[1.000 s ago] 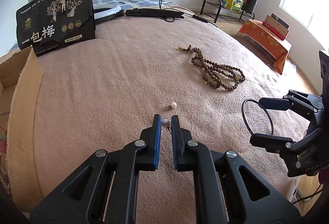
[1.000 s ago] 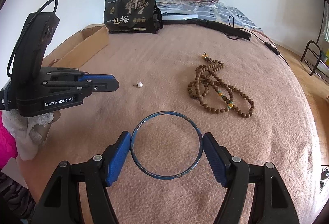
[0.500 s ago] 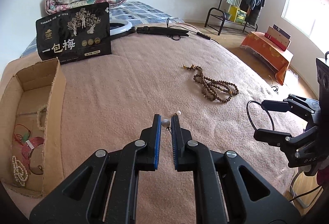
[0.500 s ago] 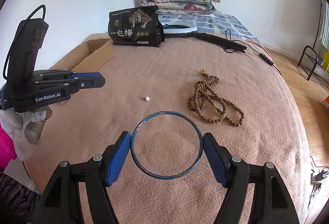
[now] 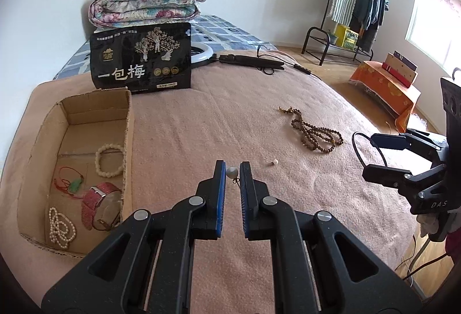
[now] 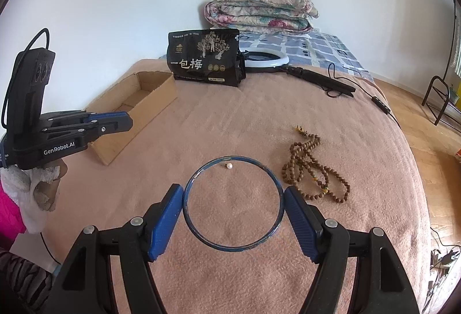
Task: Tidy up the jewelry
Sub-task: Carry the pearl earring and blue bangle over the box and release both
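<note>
My left gripper [image 5: 232, 169] is shut on a pearl earring [image 5: 232, 172] and holds it above the pink blanket, to the right of the cardboard box [image 5: 128, 123]. The box holds a bead bracelet [image 5: 109, 159], a red watch [image 5: 96, 200], a pearl string [image 5: 60, 227] and a red cord with a green pendant [image 5: 75, 184]. My right gripper [image 6: 233, 198] is shut on a thin blue bangle [image 6: 276, 184] and holds it above the blanket. A second pearl earring [image 6: 229, 166] lies on the blanket; it also shows in the left wrist view [image 5: 275, 161]. A brown bead necklace [image 6: 312, 167] lies to its right.
A black snack bag [image 5: 141, 57] stands behind the box. A ring light [image 6: 266, 60] with its stand and cable lies at the back. A folded quilt [image 5: 147, 4] sits against the wall. The bed edge drops to a wooden floor on the right.
My left gripper has lifted and pulled back to the left with the earring, bringing the box's inside into view. My right gripper has risen and drawn back with the bangle.
</note>
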The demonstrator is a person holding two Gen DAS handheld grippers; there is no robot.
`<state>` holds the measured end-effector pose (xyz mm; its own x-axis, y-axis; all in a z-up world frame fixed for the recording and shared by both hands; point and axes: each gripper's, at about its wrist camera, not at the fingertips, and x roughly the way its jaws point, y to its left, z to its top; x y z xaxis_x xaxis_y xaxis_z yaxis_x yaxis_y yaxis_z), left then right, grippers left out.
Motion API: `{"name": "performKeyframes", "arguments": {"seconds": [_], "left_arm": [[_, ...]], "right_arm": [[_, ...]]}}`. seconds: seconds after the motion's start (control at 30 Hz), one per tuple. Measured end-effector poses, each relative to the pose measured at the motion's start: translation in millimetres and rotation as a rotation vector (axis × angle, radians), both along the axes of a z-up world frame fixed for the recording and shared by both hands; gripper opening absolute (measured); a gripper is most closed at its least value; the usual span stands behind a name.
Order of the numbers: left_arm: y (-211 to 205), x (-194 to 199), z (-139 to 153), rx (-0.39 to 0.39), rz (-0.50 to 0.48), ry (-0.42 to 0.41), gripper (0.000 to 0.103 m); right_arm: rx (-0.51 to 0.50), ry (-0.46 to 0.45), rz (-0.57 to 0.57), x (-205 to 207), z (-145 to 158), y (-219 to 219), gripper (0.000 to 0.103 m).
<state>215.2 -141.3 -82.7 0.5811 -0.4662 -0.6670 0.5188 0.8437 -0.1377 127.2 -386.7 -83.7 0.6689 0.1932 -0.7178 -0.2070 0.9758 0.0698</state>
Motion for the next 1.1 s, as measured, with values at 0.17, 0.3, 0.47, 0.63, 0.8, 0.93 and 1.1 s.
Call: {"name": "performKeyframes", "arguments": {"seconds": [0.17,0.3,0.47,0.63,0.8,0.93,1.1], "left_arm": [[28.6,2.9,6.6,-0.004,0.052,-0.014,0.008],[54.9,8.0,10.6,-0.006,0.096,-0.027,0.008],[86.5,19.3,16.9,0.000,0.149,-0.046,0.008],[111.6,29.4,21.3,0.007,0.192,-0.059,0.008],[132.3,38.3,19.2,0.014,0.225,-0.063,0.008],[145.0,45.6,15.5,0.016,0.247,-0.058,0.008],[155.6,54.1,10.1,0.021,0.265,-0.053,0.008]], "right_arm": [[0.015,-0.013,0.025,13.7,9.9,15.1,0.074],[0.018,-0.025,0.050,27.9,17.6,31.5,0.074],[0.020,-0.043,0.079,52.6,29.2,54.3,0.074],[0.024,-0.064,0.110,76.2,39.6,80.1,0.074],[0.027,-0.071,0.143,99.1,44.5,107.5,0.074],[0.039,-0.065,0.168,119.8,45.6,128.2,0.074],[0.031,-0.063,0.202,142.7,42.6,155.4,0.074]]}}
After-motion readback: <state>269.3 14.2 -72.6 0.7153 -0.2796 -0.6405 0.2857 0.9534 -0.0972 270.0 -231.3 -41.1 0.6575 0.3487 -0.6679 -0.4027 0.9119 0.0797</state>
